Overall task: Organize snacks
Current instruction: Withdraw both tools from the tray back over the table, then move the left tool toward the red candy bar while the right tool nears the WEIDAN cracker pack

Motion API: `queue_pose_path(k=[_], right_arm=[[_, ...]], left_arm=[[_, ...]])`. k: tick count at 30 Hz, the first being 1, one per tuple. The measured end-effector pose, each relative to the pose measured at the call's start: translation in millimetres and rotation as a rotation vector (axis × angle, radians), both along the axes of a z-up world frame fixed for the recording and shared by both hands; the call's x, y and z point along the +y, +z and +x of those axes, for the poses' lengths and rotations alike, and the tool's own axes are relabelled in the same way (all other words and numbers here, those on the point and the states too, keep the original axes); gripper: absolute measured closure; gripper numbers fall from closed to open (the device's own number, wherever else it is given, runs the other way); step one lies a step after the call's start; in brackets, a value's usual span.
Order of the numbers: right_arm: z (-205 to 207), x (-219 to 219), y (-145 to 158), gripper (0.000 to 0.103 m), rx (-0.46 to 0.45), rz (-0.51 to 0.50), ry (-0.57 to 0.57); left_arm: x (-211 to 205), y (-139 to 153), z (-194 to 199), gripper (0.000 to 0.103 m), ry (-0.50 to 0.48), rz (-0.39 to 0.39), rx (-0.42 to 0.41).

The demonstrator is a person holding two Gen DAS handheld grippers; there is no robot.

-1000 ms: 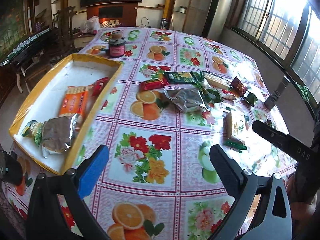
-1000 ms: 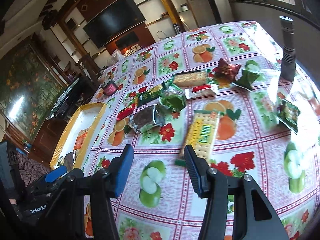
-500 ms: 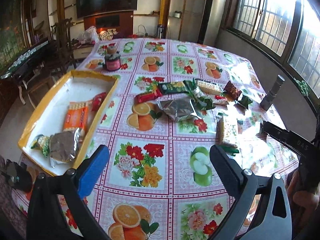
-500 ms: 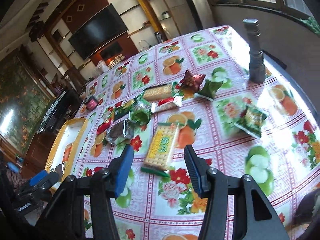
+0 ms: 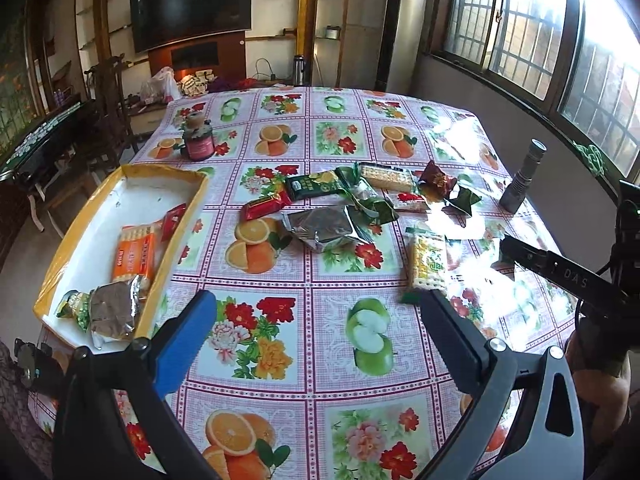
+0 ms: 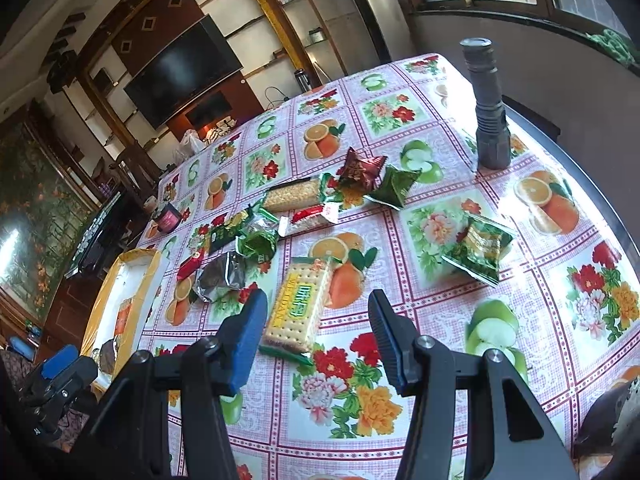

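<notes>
Left gripper: the black two-finger tool with one blue pad (image 5: 316,332) hangs over the flowered tablecloth, jaws spread wide, nothing between them.
Right gripper: the matching black tool with blue-faced pads (image 6: 318,330) stands released, jaws apart over the cloth; the near end of the cracker pack shows in the gap, but the pads do not press on it.
Table: a table under a glossy plastic cloth printed with oranges, apples and flowers (image 5: 320,360).
Tray: a shallow rectangular box with yellow walls and a white floor (image 5: 188,216) lies at the table's left edge.
In the tray: a long orange packet of biscuits (image 5: 134,254), a small red packet beside it (image 5: 173,220), a crumpled silver foil pack (image 5: 114,312) and a small green-and-gold sweet (image 5: 74,304) at the near end.
Loose snacks: a clear pack of pale crackers with green lettering (image 6: 300,304) lies nearest the right gripper (a loose green strip sits at its near end); beyond it, a silver foil bag (image 5: 324,228), a flat red bar (image 5: 266,206), a dark green packet (image 5: 318,186), a golden crispy bar (image 5: 386,176), a dark red pyramid-shaped sweet (image 6: 360,168) and a green pyramid-shaped sweet (image 6: 396,186).
Apart from the pile: a green-and-gold pouch (image 6: 480,252), off to the right.
Other things: a grey metal torch standing upright (image 6: 486,108) near the far right edge; a dark pink jar with a cork lid (image 5: 198,138) beyond the tray.
</notes>
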State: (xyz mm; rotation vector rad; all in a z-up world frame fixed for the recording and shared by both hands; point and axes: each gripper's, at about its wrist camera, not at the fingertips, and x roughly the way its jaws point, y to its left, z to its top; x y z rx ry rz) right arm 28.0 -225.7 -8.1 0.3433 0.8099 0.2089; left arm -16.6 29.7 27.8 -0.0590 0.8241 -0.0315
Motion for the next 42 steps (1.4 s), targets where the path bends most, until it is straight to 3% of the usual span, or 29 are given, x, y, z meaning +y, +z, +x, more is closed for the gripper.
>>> queue_pose_path(k=[7,12,22,35,42], right_arm=[[-7,-17,-1,0.051,-0.005,0.014,-0.031],[-16,-25,-4,0.051,-0.009,0.042,-0.058],[-28,-33,-16,0.05,0.008,-0.016,-0.1],[-19,-20,-29,0.05,0.05,-0.031,-0.071],[-11,-2,-29,0.05,0.054,-0.063,-0.028]], left_arm=[[-6,-6,0,0.0,-0.009,-0.009,0.007],[-13,-31,9,0.0,-0.029,-0.046,0.07],[-32,-60,25,0.0,-0.087,-0.049,0.125],[24,-77,53,0.0,-0.047,-0.122,0.159],[39,-70,63,0.0,-0.079,-0.071,0.137]])
